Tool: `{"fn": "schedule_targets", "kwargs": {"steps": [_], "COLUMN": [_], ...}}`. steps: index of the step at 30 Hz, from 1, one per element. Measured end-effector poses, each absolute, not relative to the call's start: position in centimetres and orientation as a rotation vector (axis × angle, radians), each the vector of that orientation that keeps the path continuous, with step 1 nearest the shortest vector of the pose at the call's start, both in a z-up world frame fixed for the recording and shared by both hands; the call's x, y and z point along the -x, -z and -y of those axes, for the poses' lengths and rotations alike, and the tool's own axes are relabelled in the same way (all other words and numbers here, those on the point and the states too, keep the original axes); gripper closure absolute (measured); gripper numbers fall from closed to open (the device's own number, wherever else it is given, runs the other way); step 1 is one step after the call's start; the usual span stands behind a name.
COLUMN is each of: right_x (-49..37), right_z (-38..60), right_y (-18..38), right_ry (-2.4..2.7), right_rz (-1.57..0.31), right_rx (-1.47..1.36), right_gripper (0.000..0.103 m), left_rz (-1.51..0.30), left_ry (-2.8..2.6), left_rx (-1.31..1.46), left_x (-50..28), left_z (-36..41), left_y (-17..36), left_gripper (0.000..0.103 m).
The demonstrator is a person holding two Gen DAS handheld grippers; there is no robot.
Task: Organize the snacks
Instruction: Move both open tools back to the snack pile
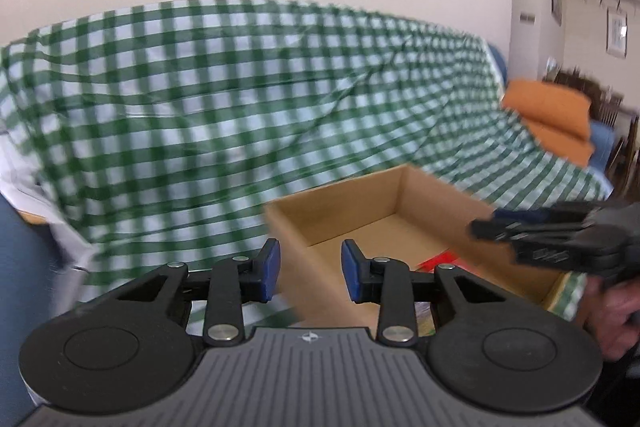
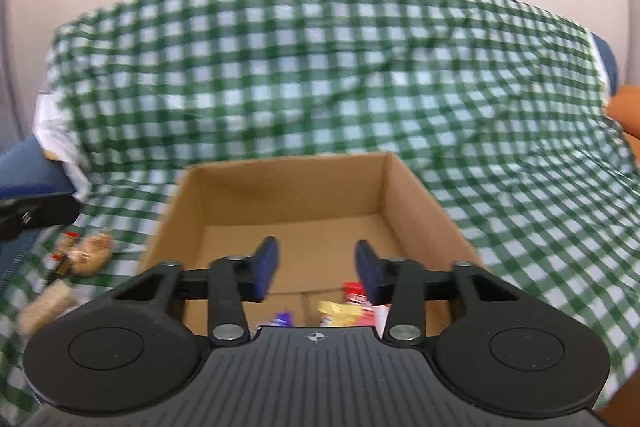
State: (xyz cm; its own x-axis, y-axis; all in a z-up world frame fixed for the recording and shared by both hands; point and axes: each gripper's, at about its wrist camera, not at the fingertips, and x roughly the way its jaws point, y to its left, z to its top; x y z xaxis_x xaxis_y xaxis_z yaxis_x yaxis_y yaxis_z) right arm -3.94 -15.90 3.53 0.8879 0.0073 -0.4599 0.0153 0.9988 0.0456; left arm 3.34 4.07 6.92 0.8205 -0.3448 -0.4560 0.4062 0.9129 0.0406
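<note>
An open cardboard box (image 2: 416, 203) sits on a green checked cloth (image 2: 320, 67); it also shows in the left wrist view (image 1: 360, 203). Inside it lie a yellow packet (image 2: 340, 311), a red packet (image 2: 354, 289) and a purple one (image 2: 282, 319); a red packet (image 1: 438, 261) shows in the left wrist view. Tan snack packs (image 2: 90, 251) and another pack (image 2: 44, 307) lie on the cloth left of the box. My right gripper (image 2: 316, 269) is open and empty over the box's near edge; it also shows in the left wrist view (image 1: 480, 227). My left gripper (image 1: 310, 273) is open and empty at the box's left corner.
The cloth drapes over a sofa back against a pale wall. An orange cushion (image 1: 548, 107) lies at the right. Blue upholstery (image 2: 24, 167) shows at the left. Dining chairs (image 1: 612, 131) stand far right.
</note>
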Motion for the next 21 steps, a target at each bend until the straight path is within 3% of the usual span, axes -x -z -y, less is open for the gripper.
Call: {"fn": "schedule_targets", "kwargs": {"steps": [3,6,11,16,21], "right_x": [4.5,4.6,5.3,6.1,6.0], "right_z": [14.1,11.8,6.9,2.0,-1.5], "right_y": [-4.0,-3.8,-3.8,-2.4,0.1], "right_ry": [-0.059,-0.133,-0.271,-0.393,-0.485], "right_rz": [-0.44,-0.446,-0.435,-0.482,-0.579], "right_rx": [-0.027,0.001,0.035,0.038,0.065], "right_gripper": [0.063,0.063,0.063,0.063,0.063], "left_rz": [-0.452,-0.576,-0.582,-0.752,-0.987], "left_ry": [0.292,0.138,0.061,0.002,-0.065], "left_rx": [-0.21,-0.167,-0.051,-0.001,0.123], "left_x": [-3.6,-4.9,-5.5,-7.4,-9.1], "left_z": [-7.6,-10.9,-13.6,-15.2,-17.6], "left_y": [-5.8,-3.9,-4.2,-2.0,1.6], "left_gripper": [0.065,0.066,0.065,0.064,0.057]}}
